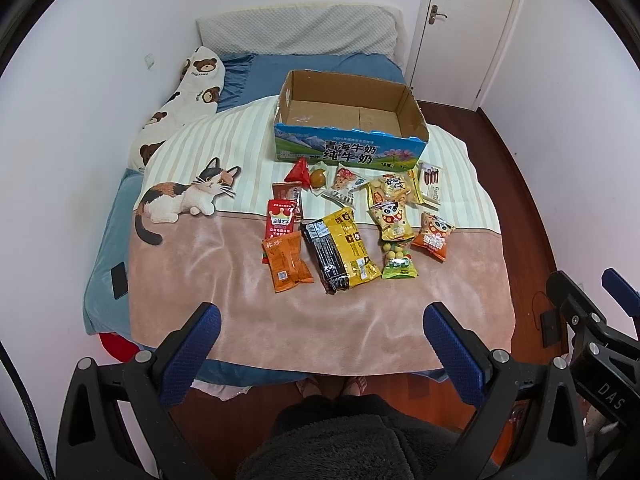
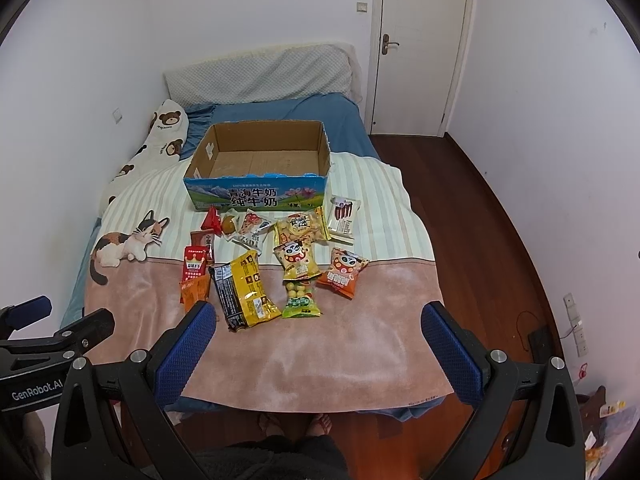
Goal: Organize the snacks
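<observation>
On the bed, over a plush blanket [image 1: 360, 320] printed with a cat, the snacks lie scattered in a loose cluster just in front of an open cardboard box [image 1: 348, 120]. Its inside looks bare, so the sorting seems not yet begun. Both claws hover above the blanket's near edge, well apart from the packets: the left claw [image 1: 322, 344] is spread wide with nothing between its blue ribbed pads, and the right claw [image 2: 318, 344] is likewise spread and unloaded.

Nearest lie a glossy black-and-yellow packet [image 1: 340, 254], long and crinkly, a flat orange sachet [image 1: 286, 266] to its left, and a clear green-labelled bag of round balls [image 1: 398, 262] to its right. Farther back sit panda-printed pouches [image 1: 390, 220], a red sachet [image 1: 280, 218] and a slim box of sticks [image 1: 430, 184].

The likely next move is reaching forward and down to pinch one near packet by its edge. Slick film on soft plush may slide or buckle, so a low, flat approach seems wise.
</observation>
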